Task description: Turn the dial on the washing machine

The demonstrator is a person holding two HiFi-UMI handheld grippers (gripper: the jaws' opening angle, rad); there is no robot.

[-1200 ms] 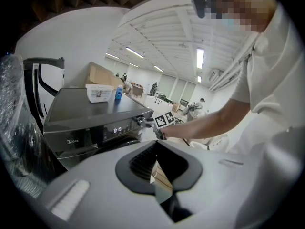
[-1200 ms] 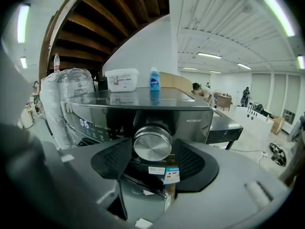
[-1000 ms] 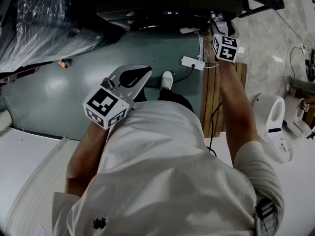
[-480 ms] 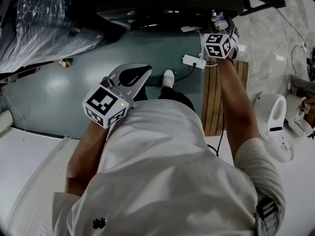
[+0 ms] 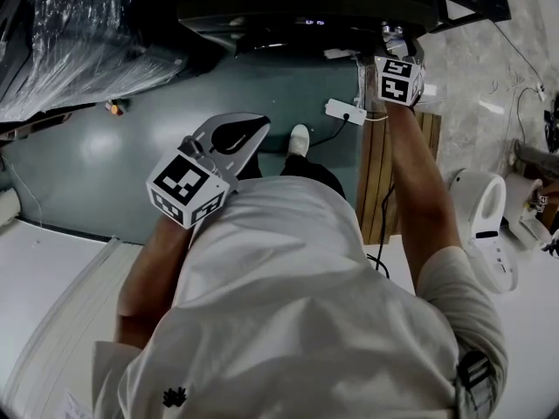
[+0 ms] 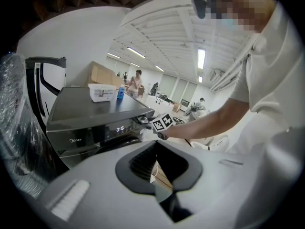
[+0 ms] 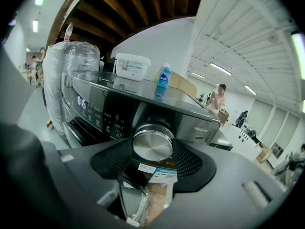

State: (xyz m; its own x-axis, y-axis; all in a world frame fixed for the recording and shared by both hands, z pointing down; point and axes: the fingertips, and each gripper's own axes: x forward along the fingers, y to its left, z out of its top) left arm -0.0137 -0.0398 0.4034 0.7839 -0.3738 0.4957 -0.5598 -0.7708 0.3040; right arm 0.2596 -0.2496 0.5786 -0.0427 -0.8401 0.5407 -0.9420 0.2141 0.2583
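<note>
1. **Task object.** The dial (image 7: 152,144) is a round, brushed-metal knob on the front control panel of the washing machine (image 7: 109,109). It sits toward the panel's right end, to the right of the lit display (image 7: 81,102).
2. **Right tongs.** The right tongs (image 5: 394,42) are clamped on the dial. In the right gripper view the knob sits in the recess between the two dark pads, which press its left and right flanks.
3. **Progress.** The reach and the grasp look complete. How far the knob is rotated cannot be read, because its face shows no pointer mark. By judgement the turning step itself is in hand. What remains is to finish the twist and then let go.
4. **Right arm pose.** In the head view the right forearm (image 5: 421,177) stretches almost straight out to the washing machine's front. The marker cube (image 5: 398,78) sits just short of the panel.
5. **Left tongs.** The left tongs (image 5: 232,136) have their jaws together with nothing between them. They are held close to the person's torso, well back from the washing machine, and point roughly toward it. The left forearm (image 5: 150,264) is bent in at the person's side and takes no part in the grasp.
6. **Other items.** A blue bottle (image 7: 163,81) and a white tub (image 7: 132,64) stand on the washing machine's top, well clear of the dial.
</note>
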